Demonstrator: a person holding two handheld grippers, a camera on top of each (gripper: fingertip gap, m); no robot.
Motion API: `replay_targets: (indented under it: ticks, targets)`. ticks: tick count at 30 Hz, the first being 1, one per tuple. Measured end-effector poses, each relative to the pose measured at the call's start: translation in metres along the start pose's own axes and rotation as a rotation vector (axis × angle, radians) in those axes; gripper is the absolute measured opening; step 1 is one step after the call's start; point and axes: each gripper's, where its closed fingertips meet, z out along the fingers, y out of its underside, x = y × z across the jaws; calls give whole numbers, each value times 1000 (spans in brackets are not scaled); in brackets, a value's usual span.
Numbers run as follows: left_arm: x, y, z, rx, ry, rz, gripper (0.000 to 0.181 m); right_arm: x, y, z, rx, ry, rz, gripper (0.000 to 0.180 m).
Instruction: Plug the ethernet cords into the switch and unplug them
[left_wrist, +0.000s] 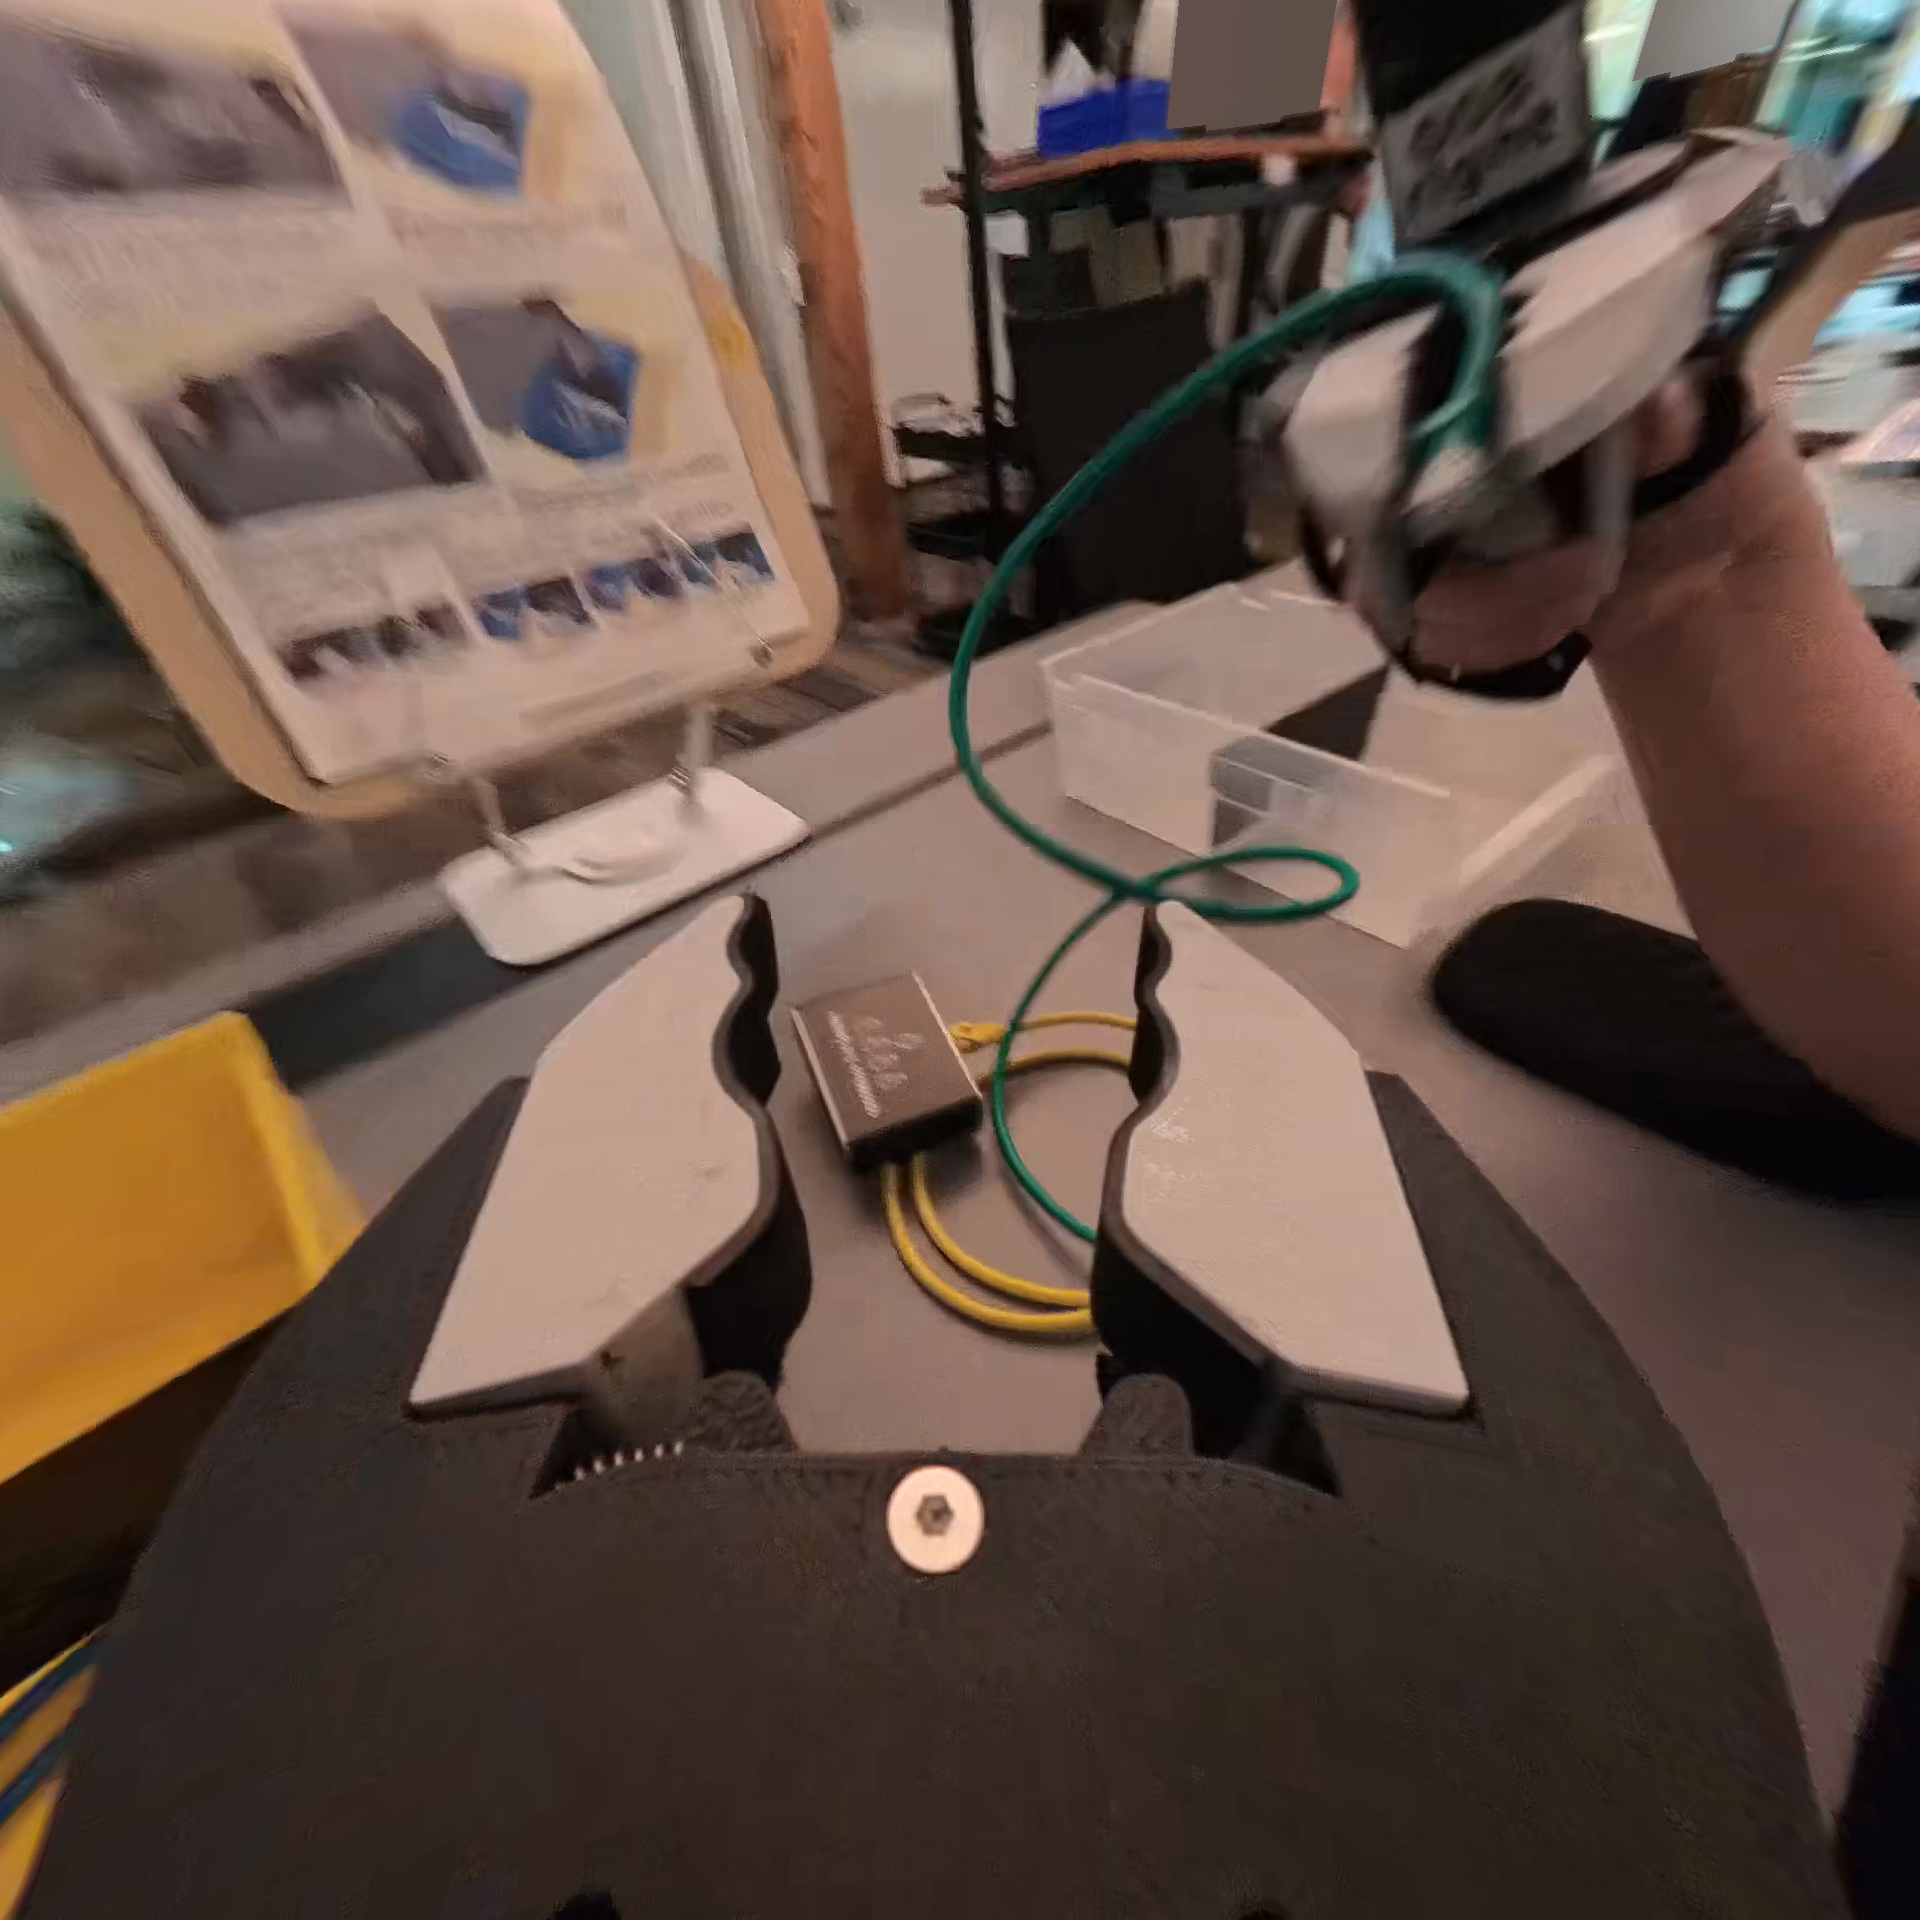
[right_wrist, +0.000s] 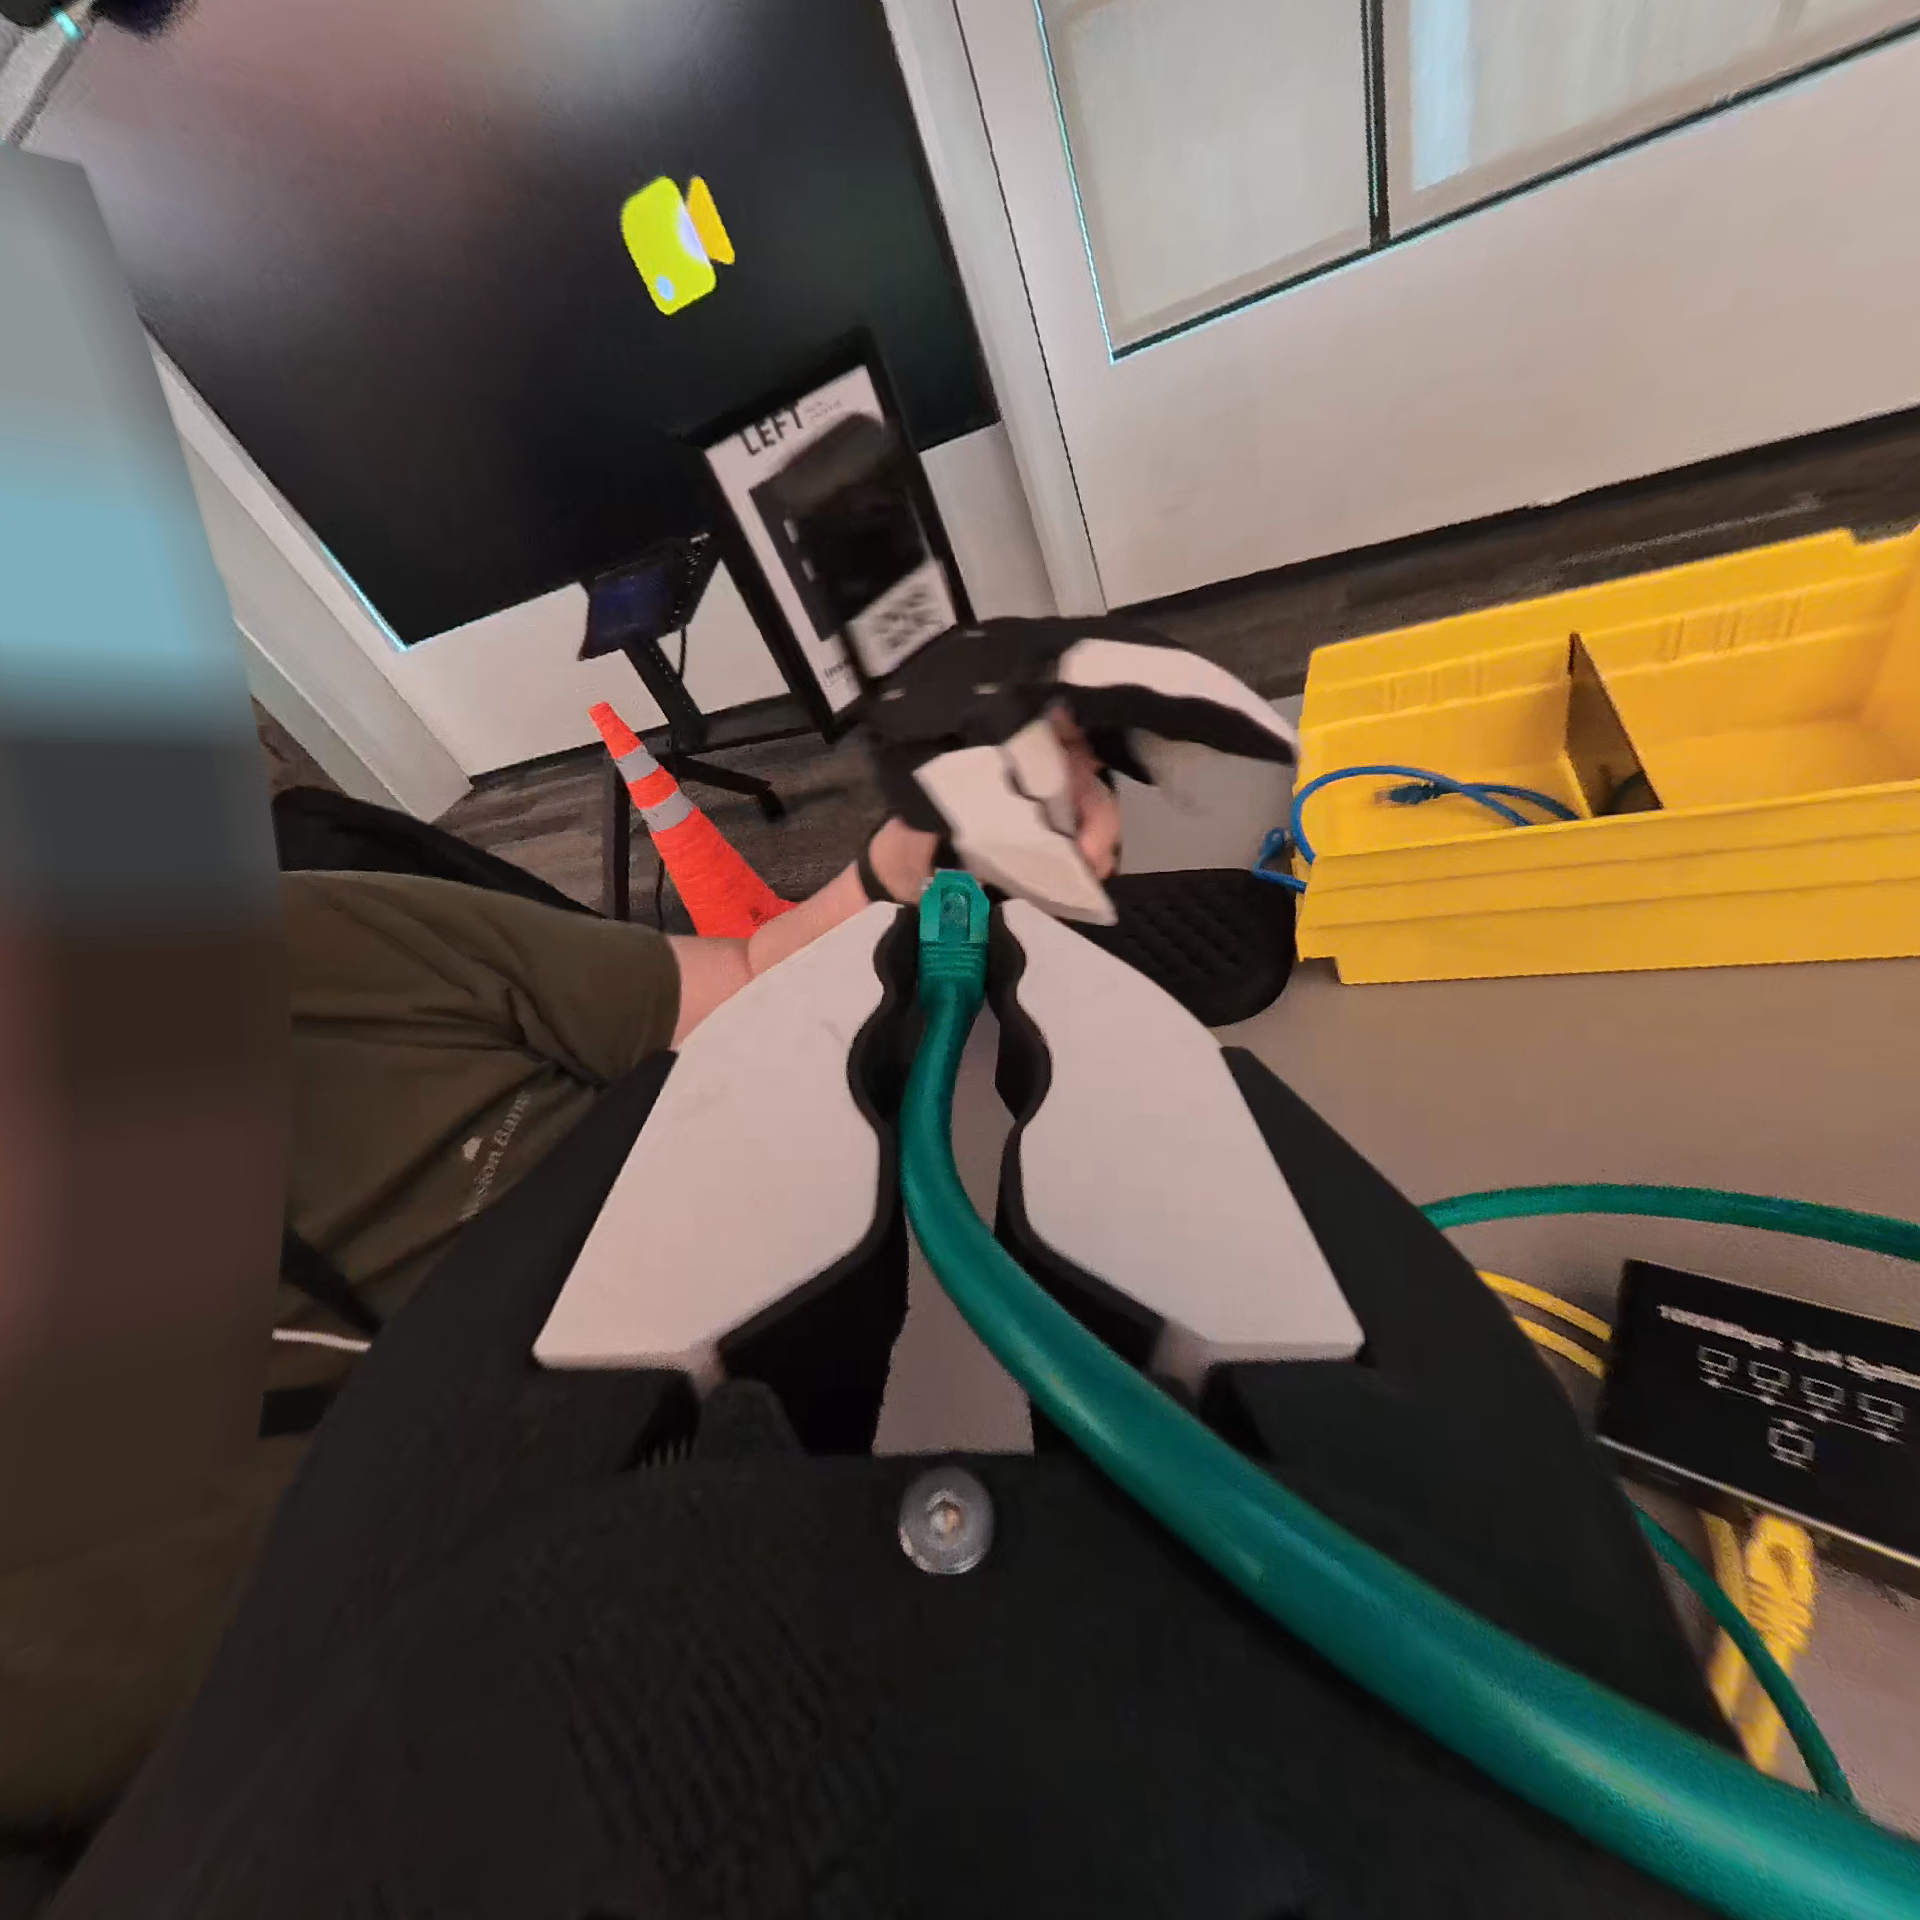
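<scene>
A small black switch (left_wrist: 888, 1070) lies on the grey table, with yellow ethernet cords (left_wrist: 977, 1278) looped beside and under it. My left gripper (left_wrist: 951, 935) is open and empty, hovering just above and before the switch. My right gripper (right_wrist: 943, 914) is shut on the green ethernet cord (right_wrist: 940, 1049) just behind its plug (right_wrist: 951, 920), held high off the table. In the left wrist view the right gripper (left_wrist: 1444, 416) is up at the right, and the green cord (left_wrist: 997, 665) arcs from it down to the table by the switch. The switch also shows in the right wrist view (right_wrist: 1766, 1392).
A clear plastic box (left_wrist: 1236, 727) sits behind the switch. A yellow bin (right_wrist: 1621, 810) holding a blue cord (right_wrist: 1434, 790) stands at the table's left side. A picture board on a white stand (left_wrist: 416, 416) is behind it. A black pad (left_wrist: 1621, 1049) lies right. The small black switch (left_wrist: 888, 1070) lies around 20 cm away from my left fingertips. My right wrist view (right_wrist: 1742, 1388) looks at it from another angle.
</scene>
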Motion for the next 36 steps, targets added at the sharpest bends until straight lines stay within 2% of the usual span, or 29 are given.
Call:
replay_targets:
  ticks: [2, 4, 6, 8, 10, 13, 17, 19, 23, 26, 28, 30, 31, 36]
  targets:
    - [1, 18, 22, -89, 154, 17, 75, -13, -7, -18, 11, 4, -39, 13]
    - [2, 46, 50, -258, 300, 158, 86, -25, -11, -32, 21, 7, -73, 13]
    - [-4, 81, 76, -498, 412, 294, 110, -34, -16, -44, 43, 20, -102, 13]
    - [-17, 110, 100, -741, 462, 351, 126, -40, -20, -54, 67, 36, -120, 13]
    - [-29, 132, 122, -896, 489, 423, 131, -43, -22, -62, 82, 48, -127, 14]
    - [-32, 158, 147, -1022, 548, 561, 133, -43, -26, -72, 107, 60, -129, 13]
    - [-41, 191, 154, -1186, 588, 631, 124, -40, -29, -82, 135, 57, -116, 14]
    - [-46, 203, 148, -1283, 595, 583, 111, -37, -30, -85, 148, 53, -109, 14]
    - [-40, 206, 140, -1335, 545, 350, 112, -33, -30, -84, 147, 53, -98, 14]
    - [-41, 208, 129, -1359, 381, 139, 111, -35, -30, -82, 143, 49, -105, 14]
    - [-47, 212, 116, -1363, 183, -34, 111, -35, -29, -81, 135, 60, -111, 14]
    - [-45, 215, 100, -1309, 26, -252, 110, -35, -29, -79, 131, 69, -119, 14]
    - [-43, 215, 91, -1284, -9, -303, 110, -36, -29, -78, 130, 67, -120, 14]
    - [-7, 210, 47, -1235, 76, -374, 101, -35, -28, -73, 110, 95, -133, 14]
